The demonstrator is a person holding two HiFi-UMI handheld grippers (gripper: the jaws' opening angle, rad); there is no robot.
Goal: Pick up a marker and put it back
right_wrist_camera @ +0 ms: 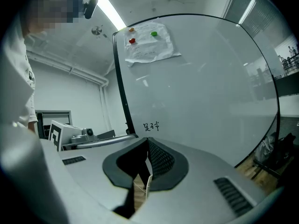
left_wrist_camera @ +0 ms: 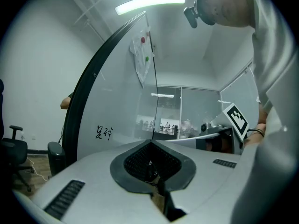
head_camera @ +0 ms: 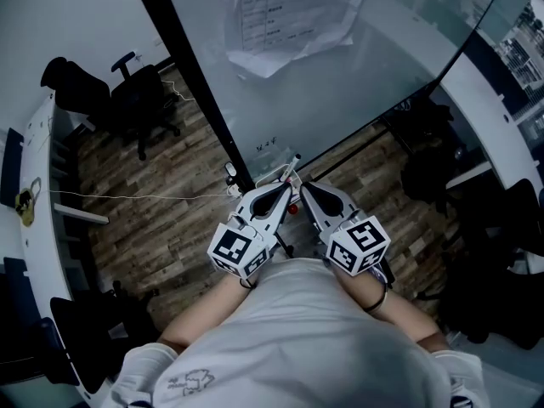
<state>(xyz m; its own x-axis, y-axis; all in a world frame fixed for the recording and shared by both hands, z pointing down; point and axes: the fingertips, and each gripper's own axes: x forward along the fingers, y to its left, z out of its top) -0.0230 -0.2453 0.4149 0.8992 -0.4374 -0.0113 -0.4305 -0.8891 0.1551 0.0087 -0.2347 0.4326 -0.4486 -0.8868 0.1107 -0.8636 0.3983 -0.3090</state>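
White and slender, what I judged to be the marker [head_camera: 287, 168] lay just ahead of the left gripper [head_camera: 285, 185], its long axis along the foot of the whiteboard [head_camera: 340, 75]. The right gripper [head_camera: 304, 186] stood slightly farther off. Both pairs of fingers were closed on nothing.
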